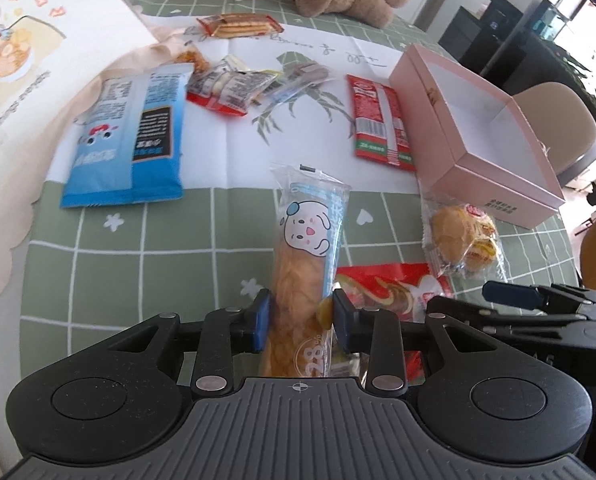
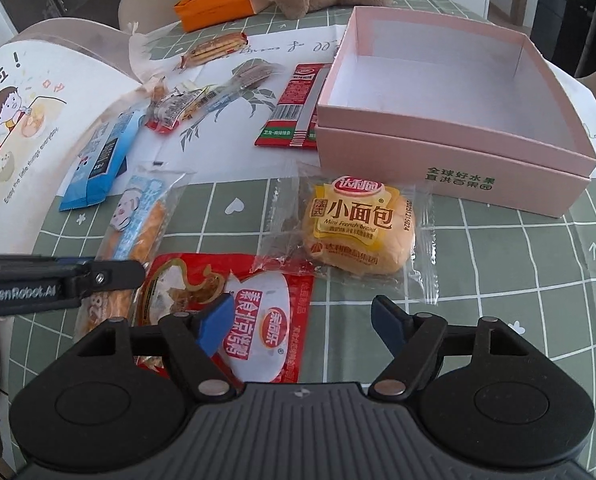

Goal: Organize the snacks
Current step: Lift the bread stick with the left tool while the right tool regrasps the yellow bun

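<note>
Bread stick (image 1: 306, 264) pinched by left gripper (image 1: 301, 320) — lower end hidden | right gripper (image 2: 303, 322) spread.

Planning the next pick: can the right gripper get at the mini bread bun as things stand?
Probably yes. The right gripper is open and holds nothing, and the bun lies flat just ahead of it with nothing on top; only the red packet's corner touches its wrapper.

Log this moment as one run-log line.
left gripper: shut on bread stick pack | right gripper: open, over red snack pouch | pink box: empty
</note>
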### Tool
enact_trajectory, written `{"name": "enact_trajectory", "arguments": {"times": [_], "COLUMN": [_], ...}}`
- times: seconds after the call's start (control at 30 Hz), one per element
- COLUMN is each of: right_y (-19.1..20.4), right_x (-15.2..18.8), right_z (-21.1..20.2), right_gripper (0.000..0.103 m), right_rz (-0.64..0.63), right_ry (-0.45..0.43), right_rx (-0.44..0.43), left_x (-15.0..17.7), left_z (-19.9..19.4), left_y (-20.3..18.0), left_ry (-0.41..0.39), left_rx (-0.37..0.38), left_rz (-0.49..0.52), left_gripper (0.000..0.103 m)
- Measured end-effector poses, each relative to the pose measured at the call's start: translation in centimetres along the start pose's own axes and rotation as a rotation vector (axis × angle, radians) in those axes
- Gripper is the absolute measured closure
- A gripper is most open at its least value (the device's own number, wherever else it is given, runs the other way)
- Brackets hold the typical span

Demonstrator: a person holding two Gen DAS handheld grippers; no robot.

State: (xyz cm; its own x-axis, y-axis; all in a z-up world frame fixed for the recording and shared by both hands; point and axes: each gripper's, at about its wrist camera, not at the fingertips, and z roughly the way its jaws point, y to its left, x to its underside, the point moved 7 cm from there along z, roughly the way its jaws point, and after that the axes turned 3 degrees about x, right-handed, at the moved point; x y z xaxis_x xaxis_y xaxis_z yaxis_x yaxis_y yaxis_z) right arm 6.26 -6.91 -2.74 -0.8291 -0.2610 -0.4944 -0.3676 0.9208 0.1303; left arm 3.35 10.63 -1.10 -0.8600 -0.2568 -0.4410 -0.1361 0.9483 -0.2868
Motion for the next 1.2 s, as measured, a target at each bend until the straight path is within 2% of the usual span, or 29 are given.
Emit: {"name": "enact_trajectory", "arguments": {"times": [0.27,0.4,0.53,0.7,0.87,1.1,1.2], "right_y": [0.6,-0.6,-1.5,-1.2,-0.9,0.0,-1.1], "right_x": [-0.6,-1.7,-2.6,-2.9,-3.8,-3.8,-3.7], "right_z": [0.0,-0.6,-0.3,-0.2,0.8,-0.1,-1.3], "right_gripper": [0.027,0.027,0.027,0.021,0.015,0.015,0.015], "right_rz": [-0.043,-0.013,0.028,0.017,0.060,0.025,0.035], "right_ry": [-0.020,-0.057,-0.047,-0.058,-0.067,-0.021,-0.049], "right_rx": [-0.003,-0.009,-0.020,-0.035,-0.053,-0.061,-0.033], "left_x": [1.3,1.8,2.1,2.5,2.7,2.7,2.5], "left_z": [-0.3,-0.3,-0.5,-0.7,-0.8,-0.8,-0.7], "left_y": [-0.1,-0.2,-0.4,-0.2,-0.6,-0.6,0.1], "left_ry": [0.007,0.007,0.008,0.005,0.005,0.010,0.004], "left_rx": [-0.024,-0.036,-0.042,-0.039,-0.042,-0.028,-0.027], "left_rz": [-0.003,-0.006,-0.004,-0.009,-0.001,-0.001,-0.029], "left_gripper": [0.066,0.066,0.066,0.066,0.067,0.066,0.066]}}
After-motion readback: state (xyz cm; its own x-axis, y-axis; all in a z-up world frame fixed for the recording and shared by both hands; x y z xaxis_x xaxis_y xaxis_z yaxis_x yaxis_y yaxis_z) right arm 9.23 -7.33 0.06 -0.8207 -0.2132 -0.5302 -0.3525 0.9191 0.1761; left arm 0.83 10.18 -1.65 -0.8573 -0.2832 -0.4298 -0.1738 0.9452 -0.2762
